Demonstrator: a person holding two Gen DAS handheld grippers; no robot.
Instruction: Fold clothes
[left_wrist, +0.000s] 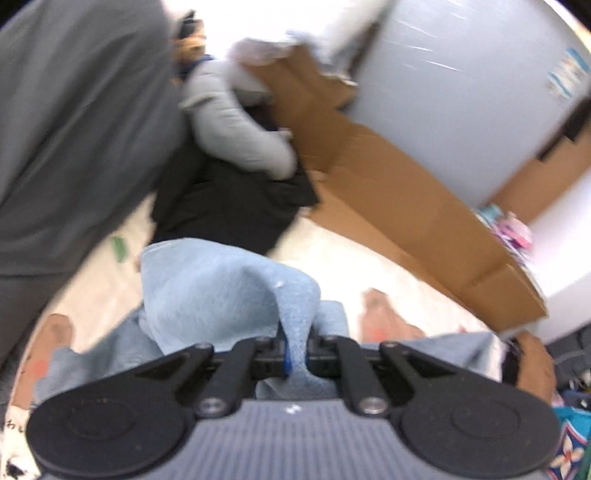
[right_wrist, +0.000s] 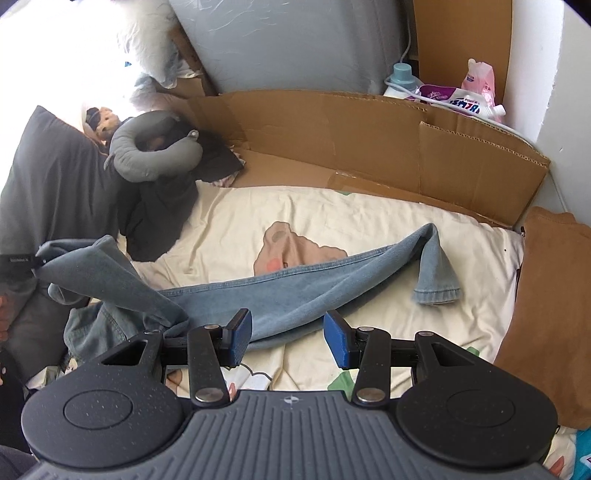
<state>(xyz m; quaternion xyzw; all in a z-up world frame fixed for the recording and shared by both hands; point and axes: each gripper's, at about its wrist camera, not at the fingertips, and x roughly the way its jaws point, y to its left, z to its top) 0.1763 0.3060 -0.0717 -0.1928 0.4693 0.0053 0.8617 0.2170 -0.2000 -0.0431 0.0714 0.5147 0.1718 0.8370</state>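
Left gripper (left_wrist: 295, 354) pinches a bunched fold of the light-blue jeans (right_wrist: 295, 295), lifted at 9 o'clock in the right wrist view. Right gripper (right_wrist: 288, 338) fingers spread wide, holding nothing, just above the jeans lying across the cream bedsheet (right_wrist: 332, 210); leg cuff at 3 o'clock.

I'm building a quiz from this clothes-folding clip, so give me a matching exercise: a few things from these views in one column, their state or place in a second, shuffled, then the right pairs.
Things:
1. left gripper
2. right gripper
3. jeans
4. neck pillow

States or places:
A. open, holding nothing, above the sheet
B. grey, curled on dark clothing at the far left of the bed
C. shut on a fold of blue denim
D. light blue, stretched across the cream sheet, one cuff lying at the right

Pairs: 1-C, 2-A, 3-D, 4-B
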